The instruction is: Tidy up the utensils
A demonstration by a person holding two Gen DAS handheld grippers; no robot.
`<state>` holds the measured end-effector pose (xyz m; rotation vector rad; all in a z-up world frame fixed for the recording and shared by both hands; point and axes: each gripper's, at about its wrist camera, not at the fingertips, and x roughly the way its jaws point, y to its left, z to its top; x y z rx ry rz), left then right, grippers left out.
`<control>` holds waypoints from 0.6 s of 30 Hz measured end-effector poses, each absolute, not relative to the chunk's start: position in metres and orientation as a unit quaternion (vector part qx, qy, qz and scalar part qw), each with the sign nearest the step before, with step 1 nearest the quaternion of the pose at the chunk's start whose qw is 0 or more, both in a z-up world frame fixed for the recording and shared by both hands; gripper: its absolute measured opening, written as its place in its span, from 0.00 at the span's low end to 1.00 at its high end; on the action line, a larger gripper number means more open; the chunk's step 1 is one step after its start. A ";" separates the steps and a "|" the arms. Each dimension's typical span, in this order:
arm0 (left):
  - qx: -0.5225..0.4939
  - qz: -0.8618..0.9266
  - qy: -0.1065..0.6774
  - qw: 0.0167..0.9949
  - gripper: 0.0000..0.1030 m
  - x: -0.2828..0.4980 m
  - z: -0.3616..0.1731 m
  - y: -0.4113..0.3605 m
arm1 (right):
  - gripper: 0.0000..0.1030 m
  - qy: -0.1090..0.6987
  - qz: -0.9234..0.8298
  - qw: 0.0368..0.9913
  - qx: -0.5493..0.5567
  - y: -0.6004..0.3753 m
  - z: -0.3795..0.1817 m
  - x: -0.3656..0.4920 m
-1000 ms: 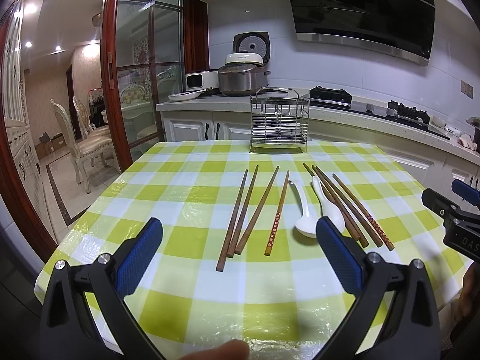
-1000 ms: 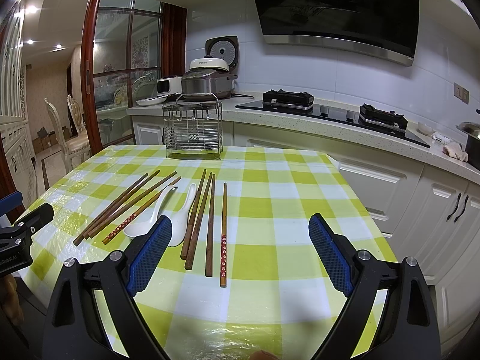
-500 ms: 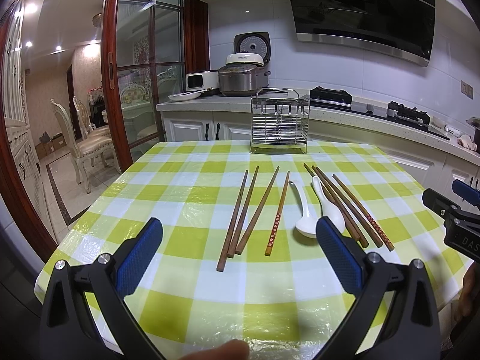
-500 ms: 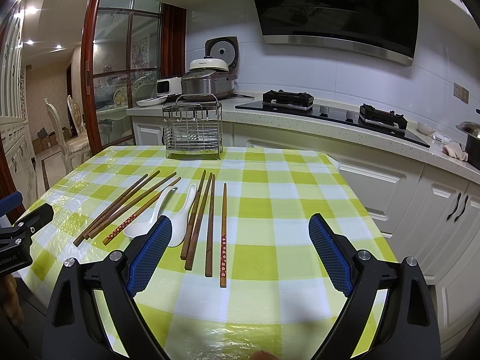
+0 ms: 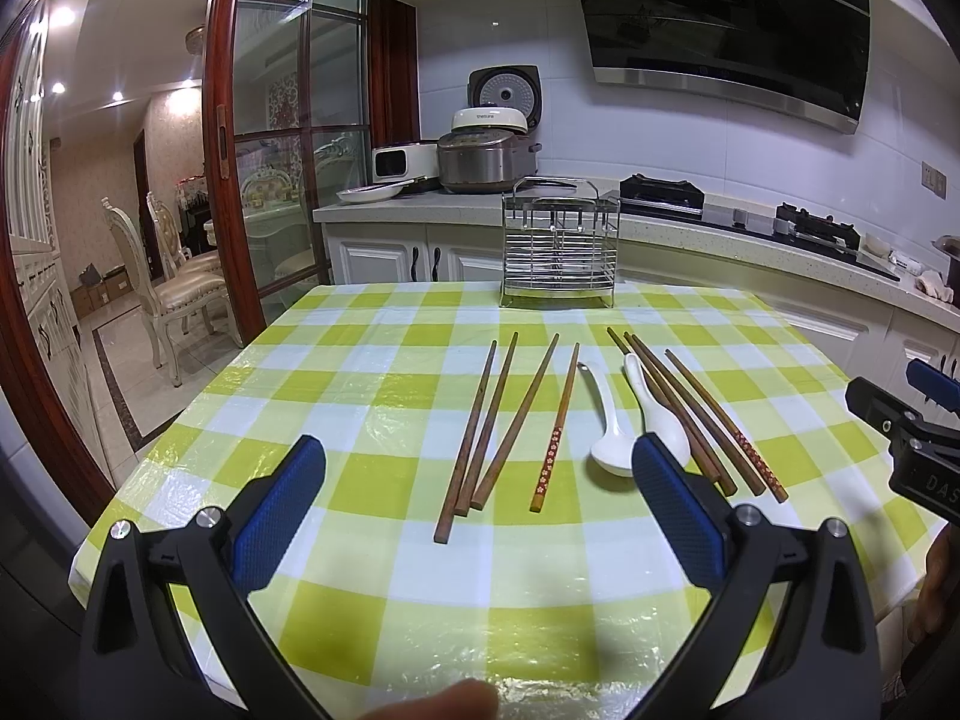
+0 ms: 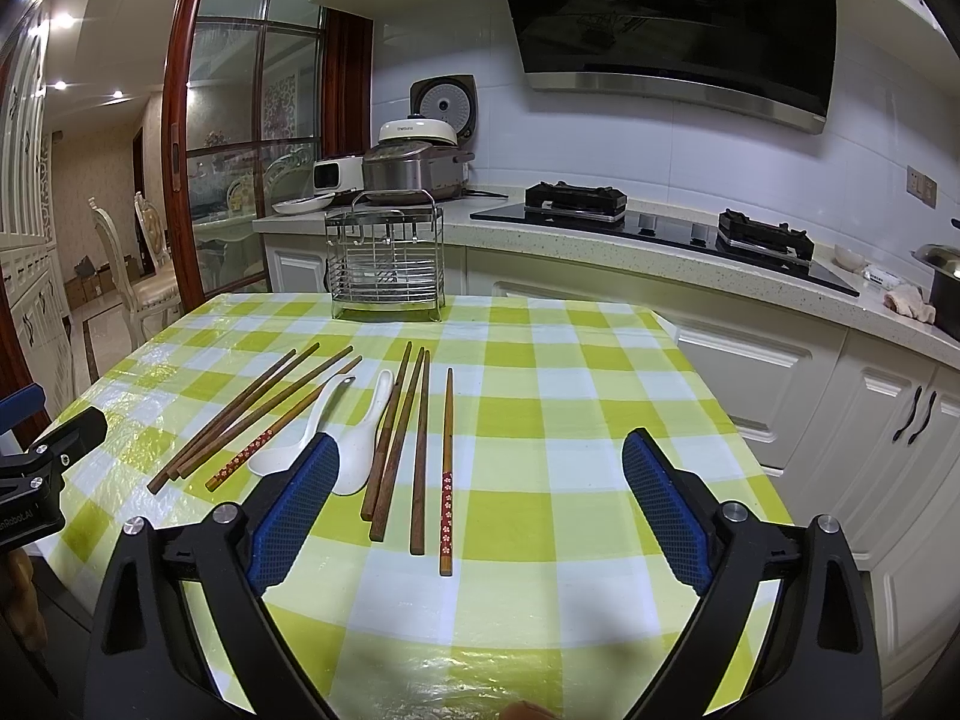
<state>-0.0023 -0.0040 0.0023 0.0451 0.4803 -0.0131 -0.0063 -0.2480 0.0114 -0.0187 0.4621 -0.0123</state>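
Observation:
Several brown wooden chopsticks [image 5: 489, 420] [image 6: 399, 438] lie in two groups on the green-and-white checked table [image 5: 372, 558] [image 6: 570, 420]. Two white ceramic spoons [image 5: 609, 420] [image 6: 312, 426] lie between the groups. A wire utensil rack [image 5: 559, 246] [image 6: 387, 261] stands empty at the far edge. My left gripper [image 5: 477, 501] is open and empty, above the near edge in front of the left chopstick group. My right gripper [image 6: 477, 495] is open and empty, in front of the right chopstick group. Each gripper shows at the edge of the other's view.
A kitchen counter [image 6: 660, 252] with a rice cooker [image 5: 486, 150], a gas hob [image 6: 576, 201] and white cabinets runs behind the table. A glass door [image 5: 288, 138] and dining chairs [image 5: 180, 288] are to the left.

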 end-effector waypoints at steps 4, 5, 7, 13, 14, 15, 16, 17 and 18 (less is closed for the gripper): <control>0.022 -0.007 0.238 0.971 0.96 -0.002 0.002 -0.004 | 0.87 0.229 -0.006 0.973 -0.009 -0.251 0.015 -0.006; 0.023 -0.007 0.238 0.971 0.96 -0.002 0.002 -0.004 | 0.87 0.229 -0.007 0.973 -0.009 -0.251 0.014 -0.006; 0.022 -0.006 0.238 0.971 0.96 -0.002 0.002 -0.004 | 0.87 0.229 -0.006 0.973 -0.009 -0.251 0.014 -0.006; 0.023 -0.007 0.238 0.971 0.96 -0.002 0.002 -0.004 | 0.87 0.229 -0.006 0.973 -0.010 -0.253 0.017 -0.005; 0.022 -0.007 0.238 0.971 0.96 -0.002 0.002 -0.004 | 0.87 0.229 -0.006 0.973 -0.009 -0.252 0.016 -0.006; 0.022 -0.006 0.238 0.971 0.96 -0.002 0.002 -0.004 | 0.87 0.229 -0.006 0.973 -0.009 -0.253 0.016 -0.006; 0.022 -0.006 0.237 0.971 0.96 -0.002 0.002 -0.004 | 0.87 0.229 -0.006 0.973 -0.009 -0.252 0.015 -0.006; 0.022 -0.006 0.237 0.971 0.96 -0.002 0.002 -0.004 | 0.87 0.229 -0.006 0.973 -0.009 -0.252 0.015 -0.006; 0.022 -0.006 0.237 0.971 0.96 -0.002 0.002 -0.004 | 0.87 0.229 -0.006 0.973 -0.009 -0.252 0.015 -0.006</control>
